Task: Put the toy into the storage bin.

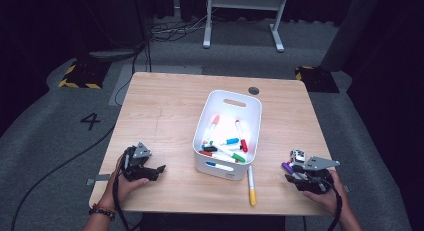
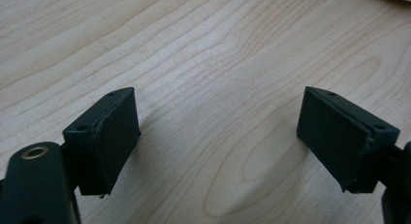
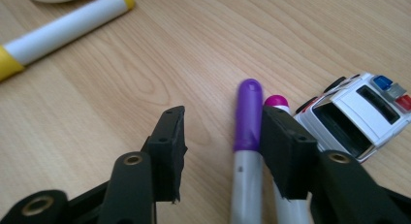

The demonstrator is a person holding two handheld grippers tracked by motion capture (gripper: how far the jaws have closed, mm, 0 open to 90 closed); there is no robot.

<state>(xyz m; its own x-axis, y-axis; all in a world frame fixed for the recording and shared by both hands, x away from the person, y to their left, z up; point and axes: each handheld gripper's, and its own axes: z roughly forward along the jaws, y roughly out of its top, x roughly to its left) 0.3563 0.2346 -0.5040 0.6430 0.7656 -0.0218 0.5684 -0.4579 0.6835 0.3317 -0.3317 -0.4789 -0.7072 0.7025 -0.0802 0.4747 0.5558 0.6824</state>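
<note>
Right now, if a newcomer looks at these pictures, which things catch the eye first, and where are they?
The white bin at the middle of the wooden table stands out, with colourful markers lying inside. A yellow-capped marker lies on the table just in front of it. At the right, the right gripper has a purple-capped marker between its open jaws, beside a pink-capped marker and a toy police car.

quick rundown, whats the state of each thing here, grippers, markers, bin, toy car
left gripper: open, nothing between the jaws, low over bare table
right gripper: open, purple marker between the jaws
purple marker: capped, lying flat on the table
pink marker: capped, lying beside the purple one
yellow marker: capped, lying outside the bin
white bin: upright, holds several markers
toy police car: upright on its wheels
</note>
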